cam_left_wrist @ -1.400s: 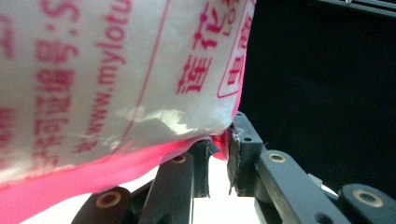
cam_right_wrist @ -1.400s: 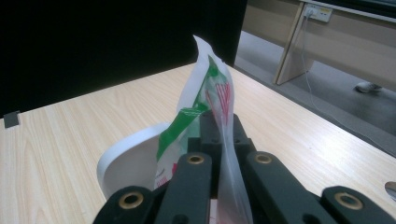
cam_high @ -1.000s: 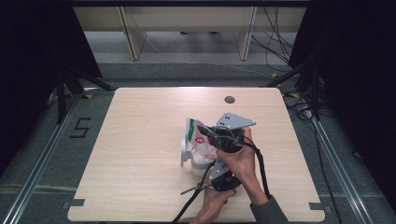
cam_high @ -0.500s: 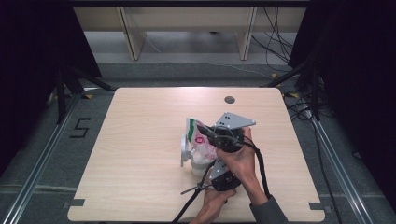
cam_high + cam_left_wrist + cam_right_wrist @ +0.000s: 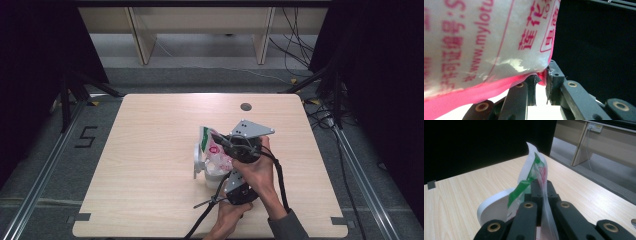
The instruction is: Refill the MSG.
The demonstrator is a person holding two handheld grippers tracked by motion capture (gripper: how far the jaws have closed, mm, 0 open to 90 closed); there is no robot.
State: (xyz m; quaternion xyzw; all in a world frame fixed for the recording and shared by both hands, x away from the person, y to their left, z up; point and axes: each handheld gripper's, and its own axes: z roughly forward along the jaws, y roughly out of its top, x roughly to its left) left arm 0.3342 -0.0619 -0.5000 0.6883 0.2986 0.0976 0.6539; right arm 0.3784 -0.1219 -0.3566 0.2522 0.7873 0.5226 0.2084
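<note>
A clear plastic bag with pink and green print stands upright over a white container with a flipped-up lid, right of the table's middle. My right gripper, the one with the grey plate, is shut on the bag's upper film; its own view shows the film pinched between the black jaws, with the white lid behind. My left gripper comes in from below. In its view the bag is very close and its pink bottom corner is clamped between the pads.
Light wooden table with a round dark grommet near the far edge. Both hands and trailing cables enter over the near edge. Shelf legs and floor cables lie beyond the table; a "5" marking is on the floor at left.
</note>
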